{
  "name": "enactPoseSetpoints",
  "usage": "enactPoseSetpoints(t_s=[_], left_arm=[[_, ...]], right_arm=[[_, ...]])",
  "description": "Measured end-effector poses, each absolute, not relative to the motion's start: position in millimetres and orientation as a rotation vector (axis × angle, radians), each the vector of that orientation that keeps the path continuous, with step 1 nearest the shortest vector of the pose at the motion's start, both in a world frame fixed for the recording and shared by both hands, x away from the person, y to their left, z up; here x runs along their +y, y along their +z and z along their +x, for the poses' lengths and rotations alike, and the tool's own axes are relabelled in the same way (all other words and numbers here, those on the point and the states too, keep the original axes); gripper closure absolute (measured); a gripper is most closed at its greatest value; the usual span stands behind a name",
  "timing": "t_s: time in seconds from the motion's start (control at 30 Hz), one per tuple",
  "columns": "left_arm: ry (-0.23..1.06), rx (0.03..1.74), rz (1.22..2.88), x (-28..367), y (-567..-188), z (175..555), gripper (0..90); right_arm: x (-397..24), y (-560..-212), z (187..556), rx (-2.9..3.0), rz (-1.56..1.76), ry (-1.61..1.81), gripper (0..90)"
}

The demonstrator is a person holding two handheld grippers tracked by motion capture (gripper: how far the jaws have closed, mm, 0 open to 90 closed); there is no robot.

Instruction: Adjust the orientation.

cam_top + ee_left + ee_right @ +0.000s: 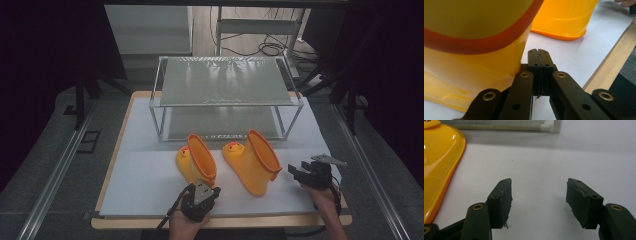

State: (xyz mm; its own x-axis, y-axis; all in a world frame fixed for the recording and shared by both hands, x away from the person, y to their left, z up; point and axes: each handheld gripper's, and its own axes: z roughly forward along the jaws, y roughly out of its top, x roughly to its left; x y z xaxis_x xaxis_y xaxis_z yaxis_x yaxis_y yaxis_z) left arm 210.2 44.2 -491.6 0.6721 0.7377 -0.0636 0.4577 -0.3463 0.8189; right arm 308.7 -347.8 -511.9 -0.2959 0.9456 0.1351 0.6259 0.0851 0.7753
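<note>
Two yellow duck rain boots with orange rims stand on the white mat. The left boot is just ahead of my left gripper. That gripper is shut with nothing between its pads, and its tips lie right beside the boot's shaft. The right boot stands further right. My right gripper rests to the right of it, open and empty, with the boot's side at its left.
A two-tier metal shelf rack stands behind the boots, and its lower rail runs ahead of the right gripper. The table's wooden edge lies close to the left gripper. Free mat stretches left of the boots.
</note>
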Motion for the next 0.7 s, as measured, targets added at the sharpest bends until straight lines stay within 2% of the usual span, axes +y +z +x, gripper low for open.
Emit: enactPoseSetpoints(t_s=[0.4,0.7], left_arm=[[0.399,1.02,1.961,95,-491,195,89.8],[0.409,1.121,1.901,135,-491,199,89.6]], right_arm=[[-348,-512,308,1.971,1.546,1.068,37.8],[-347,-513,309,1.97,1.548,1.062,37.8]])
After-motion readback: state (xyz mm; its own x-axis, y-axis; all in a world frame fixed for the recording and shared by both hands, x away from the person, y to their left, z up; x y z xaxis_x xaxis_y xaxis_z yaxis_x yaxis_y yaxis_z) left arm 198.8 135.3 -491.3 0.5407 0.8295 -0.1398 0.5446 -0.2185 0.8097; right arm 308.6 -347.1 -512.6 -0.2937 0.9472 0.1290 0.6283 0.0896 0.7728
